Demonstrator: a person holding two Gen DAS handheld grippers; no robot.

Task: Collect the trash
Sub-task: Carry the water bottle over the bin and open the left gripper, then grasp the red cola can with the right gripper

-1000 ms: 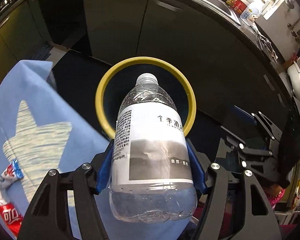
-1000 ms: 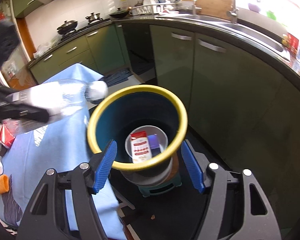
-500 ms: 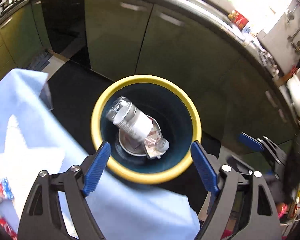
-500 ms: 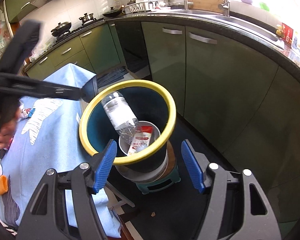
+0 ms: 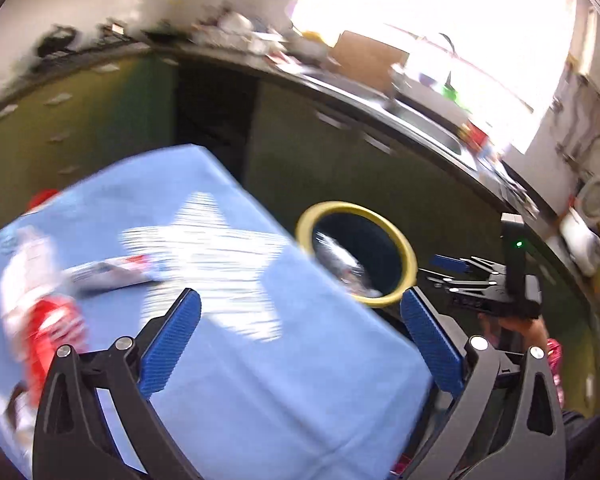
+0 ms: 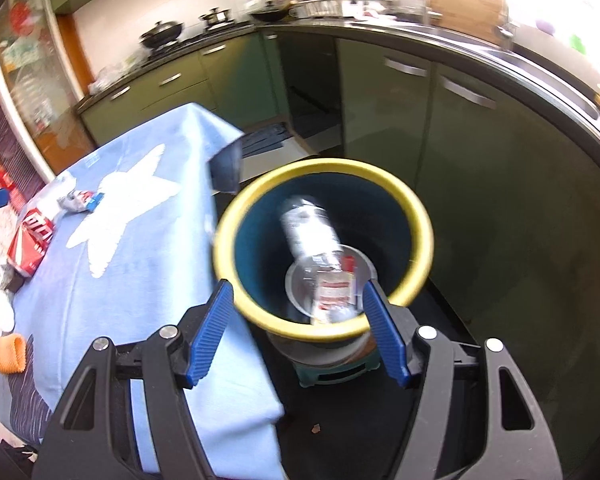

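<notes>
A clear water bottle (image 6: 308, 224) lies slanted, neck up, inside the dark bin with a yellow rim (image 6: 420, 216), on a red carton (image 6: 334, 294). My right gripper (image 6: 297, 292) hovers open above the bin's near rim, gripping nothing. My left gripper (image 5: 299, 300) is over the blue tablecloth (image 5: 260, 380), its jaws opening wide with nothing between them. From there the bin (image 5: 406, 256) stands past the table's corner, the bottle (image 5: 338, 258) shows inside, and the right gripper (image 5: 456, 274) is beyond it. On the cloth lie a red pack (image 5: 54, 322) and a crumpled wrapper (image 5: 112, 272).
The bin stands on a teal stool (image 6: 340, 370) on the dark floor. Green cabinets (image 6: 384, 120) and a counter curve behind it. More litter sits on the table: a red pack (image 6: 30, 240), a wrapper (image 6: 78, 200), an orange piece (image 6: 10, 354).
My left gripper let the bottle go into the bin, opened wide, and swung back left over the table. My right gripper shifted a little toward the bin.
</notes>
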